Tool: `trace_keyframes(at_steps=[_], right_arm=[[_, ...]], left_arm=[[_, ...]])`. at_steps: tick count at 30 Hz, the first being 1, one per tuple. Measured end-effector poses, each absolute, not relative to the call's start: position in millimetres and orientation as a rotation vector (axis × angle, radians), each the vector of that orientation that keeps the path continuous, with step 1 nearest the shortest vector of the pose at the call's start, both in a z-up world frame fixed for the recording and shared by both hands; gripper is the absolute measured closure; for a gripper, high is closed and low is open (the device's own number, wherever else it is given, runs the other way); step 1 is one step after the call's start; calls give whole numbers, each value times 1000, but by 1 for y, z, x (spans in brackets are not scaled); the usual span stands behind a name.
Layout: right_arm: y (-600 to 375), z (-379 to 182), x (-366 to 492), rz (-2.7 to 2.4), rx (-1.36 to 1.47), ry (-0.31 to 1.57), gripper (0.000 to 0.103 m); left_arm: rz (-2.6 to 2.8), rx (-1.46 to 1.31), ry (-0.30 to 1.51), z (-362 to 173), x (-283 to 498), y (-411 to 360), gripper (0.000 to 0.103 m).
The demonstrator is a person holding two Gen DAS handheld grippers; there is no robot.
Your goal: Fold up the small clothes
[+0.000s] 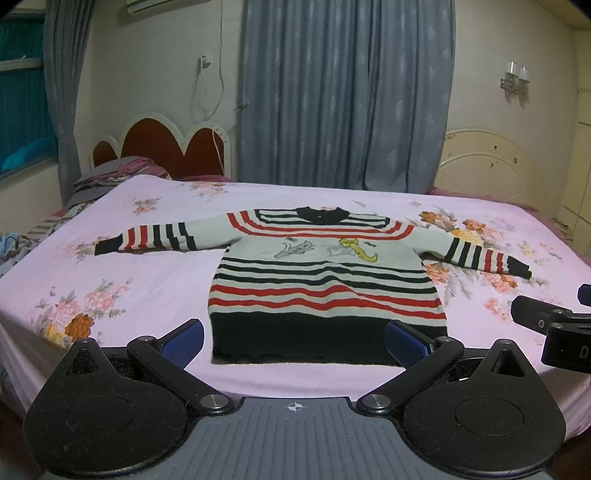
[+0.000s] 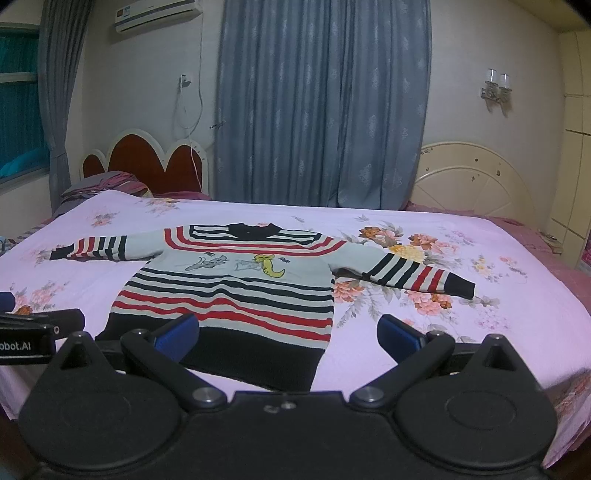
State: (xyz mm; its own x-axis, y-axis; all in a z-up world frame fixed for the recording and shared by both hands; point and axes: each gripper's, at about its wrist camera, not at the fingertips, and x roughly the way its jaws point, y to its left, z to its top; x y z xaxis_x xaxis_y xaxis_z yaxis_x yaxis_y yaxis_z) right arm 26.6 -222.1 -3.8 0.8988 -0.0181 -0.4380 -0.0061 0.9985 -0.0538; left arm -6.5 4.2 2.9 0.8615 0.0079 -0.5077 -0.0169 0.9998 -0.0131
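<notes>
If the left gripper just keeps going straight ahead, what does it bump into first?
Probably the striped knitted sweater lying flat on the pink flowered bedsheet. The open left gripper points at its black bottom hem, with nothing in between. How high it hovers is unclear.

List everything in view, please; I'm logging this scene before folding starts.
Sweater: one, white with red and black stripes, flat on the bed, sleeves spread.
Bedsheet: one, pink floral, covering the bed.
Headboards: two; red and white far left, cream far right.
Curtains: blue-grey, back wall.
Bedding pile: purple-grey, by the red headboard.
Air conditioner: one, white, upper wall.
Wall lamp: one, right wall.
Left gripper: black, blue pads, jaws open at the hem.
Right gripper: same, jaws open.
</notes>
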Motion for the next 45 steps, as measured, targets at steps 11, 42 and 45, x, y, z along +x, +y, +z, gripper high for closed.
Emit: trace_keyframes(at_steps=[11,42,45], right_arm=[[-222,-3,28,-7,-56,454,1],[-221,-17,104,-108,-57,460,1],[-219,-19,124,-132,-47,465,1]], left_arm=[[9,-17,536,2,-6,6,0],[-87,-95,577,-11,97,27,0],[-150,-133,574,-14,124,32,0]])
